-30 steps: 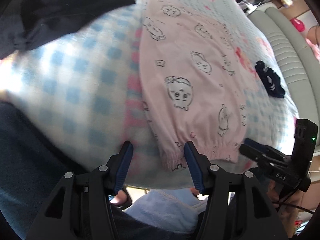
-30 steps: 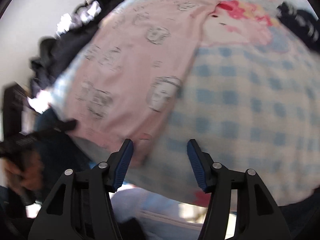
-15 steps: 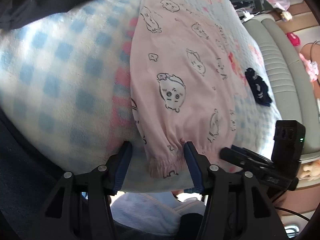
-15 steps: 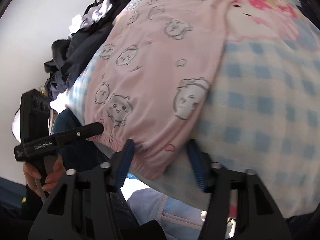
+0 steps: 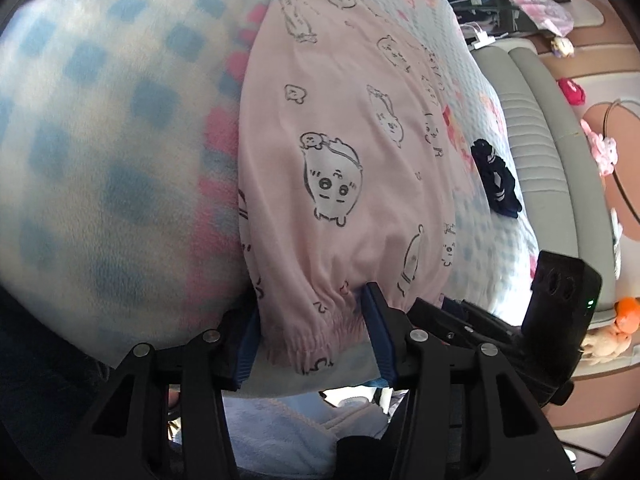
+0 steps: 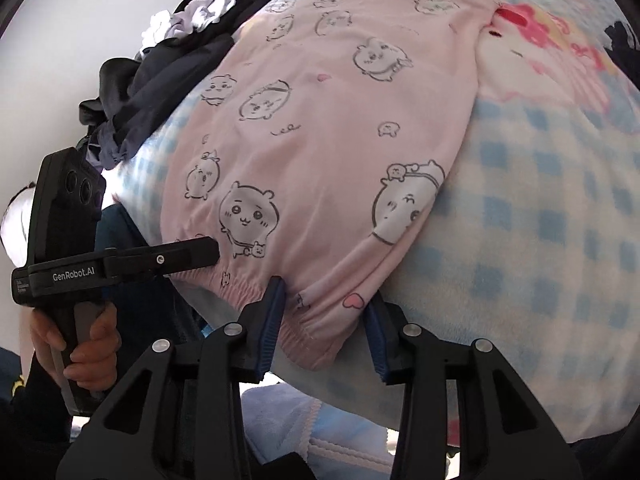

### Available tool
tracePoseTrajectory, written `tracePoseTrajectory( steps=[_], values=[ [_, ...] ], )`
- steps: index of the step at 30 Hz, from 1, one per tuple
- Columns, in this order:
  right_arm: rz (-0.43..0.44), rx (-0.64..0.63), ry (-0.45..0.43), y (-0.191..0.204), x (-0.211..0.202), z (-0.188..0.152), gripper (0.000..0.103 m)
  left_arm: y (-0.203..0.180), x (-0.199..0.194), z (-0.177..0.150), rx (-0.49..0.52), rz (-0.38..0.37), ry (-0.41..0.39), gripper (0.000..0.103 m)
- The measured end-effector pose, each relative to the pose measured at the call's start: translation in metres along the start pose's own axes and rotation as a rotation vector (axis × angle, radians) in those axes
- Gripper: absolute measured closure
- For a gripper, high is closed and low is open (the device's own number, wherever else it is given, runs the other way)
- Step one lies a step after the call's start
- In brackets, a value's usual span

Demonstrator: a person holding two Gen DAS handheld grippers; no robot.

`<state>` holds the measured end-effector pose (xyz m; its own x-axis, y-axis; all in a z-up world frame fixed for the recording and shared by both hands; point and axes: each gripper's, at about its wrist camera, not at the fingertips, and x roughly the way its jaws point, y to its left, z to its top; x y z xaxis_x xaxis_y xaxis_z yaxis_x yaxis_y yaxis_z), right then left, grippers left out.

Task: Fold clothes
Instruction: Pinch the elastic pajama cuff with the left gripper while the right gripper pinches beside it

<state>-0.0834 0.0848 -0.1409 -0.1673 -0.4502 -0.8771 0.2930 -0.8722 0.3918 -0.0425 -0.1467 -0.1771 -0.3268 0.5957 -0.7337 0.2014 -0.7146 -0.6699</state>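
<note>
A pink garment (image 5: 352,128) printed with cartoon faces lies flat on a blue-and-white checked blanket (image 5: 100,128), its gathered elastic hem at the near edge. My left gripper (image 5: 312,328) stands open with the hem's left corner between its blue pads. My right gripper (image 6: 324,320) is open too, straddling the right corner of the pink garment (image 6: 328,128). In the right wrist view the left gripper's fingers (image 6: 180,256) reach over the hem from the left, held by a hand (image 6: 84,344). The right gripper's body (image 5: 560,312) shows at the lower right of the left wrist view.
A heap of dark clothes (image 6: 168,64) lies at the bed's far left. A small dark item (image 5: 496,180) rests on the checked blanket (image 6: 552,208) right of the garment. A grey padded headboard (image 5: 544,128) runs along the right. Light blue fabric (image 5: 288,432) sits below the bed edge.
Both grippers have moved forward to the bed edge, so each hem corner now sits between open fingers. The garment has not shifted.
</note>
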Motion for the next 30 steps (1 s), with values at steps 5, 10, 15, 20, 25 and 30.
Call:
tracePoseTrajectory(
  steps=[5,10,15,20,25,30],
  values=[
    [0.002,0.033,-0.003,-0.006,0.009,-0.001,0.062,-0.001,0.008,0.0,0.013,-0.003,0.013,0.045],
    [0.051,0.066,0.004,-0.013,0.017,0.0,0.053,-0.012,0.008,-0.001,0.062,0.012,0.015,0.04],
    [0.062,0.049,0.001,-0.013,0.013,0.003,0.057,-0.026,-0.01,-0.003,0.095,0.046,-0.037,0.071],
    [0.032,-0.09,-0.065,0.012,-0.016,-0.002,0.084,-0.04,-0.029,-0.005,0.129,0.079,-0.09,0.085],
    [0.058,-0.085,-0.121,0.015,-0.046,-0.002,0.085,-0.053,-0.044,-0.007,0.159,0.105,-0.13,0.085],
    [0.064,-0.086,-0.116,0.013,-0.051,-0.018,0.085,-0.052,-0.049,-0.019,0.184,0.11,-0.121,0.085]
  ],
)
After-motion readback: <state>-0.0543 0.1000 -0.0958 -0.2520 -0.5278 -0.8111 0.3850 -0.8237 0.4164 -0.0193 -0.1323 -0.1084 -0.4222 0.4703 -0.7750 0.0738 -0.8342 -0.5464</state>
